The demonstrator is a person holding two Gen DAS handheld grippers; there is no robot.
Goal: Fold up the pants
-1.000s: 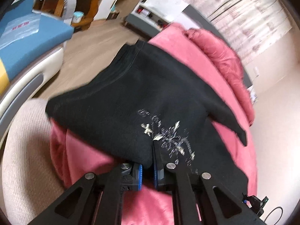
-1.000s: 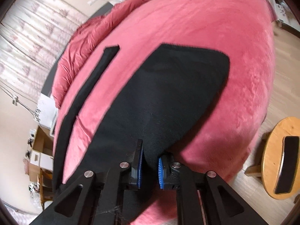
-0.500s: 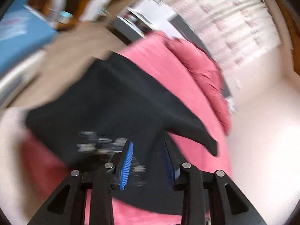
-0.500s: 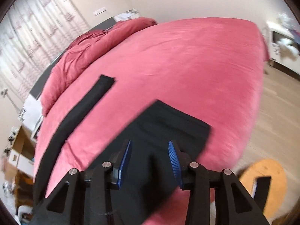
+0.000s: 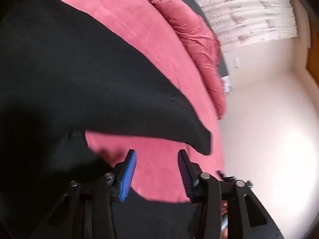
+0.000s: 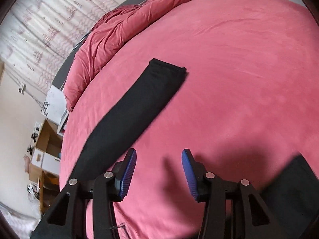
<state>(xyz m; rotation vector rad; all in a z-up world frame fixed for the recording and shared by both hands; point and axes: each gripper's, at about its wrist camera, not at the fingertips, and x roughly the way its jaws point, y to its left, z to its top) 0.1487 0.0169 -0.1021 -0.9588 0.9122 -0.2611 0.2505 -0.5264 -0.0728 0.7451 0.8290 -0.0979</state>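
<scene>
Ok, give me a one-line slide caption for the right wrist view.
Right gripper opening, empty, over the pink bedspread, one black pant leg stretched ahead.

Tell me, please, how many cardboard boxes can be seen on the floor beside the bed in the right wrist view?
1: an open cardboard box stands on the floor left of the pink bed, by the wall. Others may be hidden behind the bed's edge.

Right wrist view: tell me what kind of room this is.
Most likely a bedroom. A wide bed with a pink cover fills the view, a bunched pink duvet lies along its far side, and patterned curtains hang behind. Black pants lie on the bed.
</scene>
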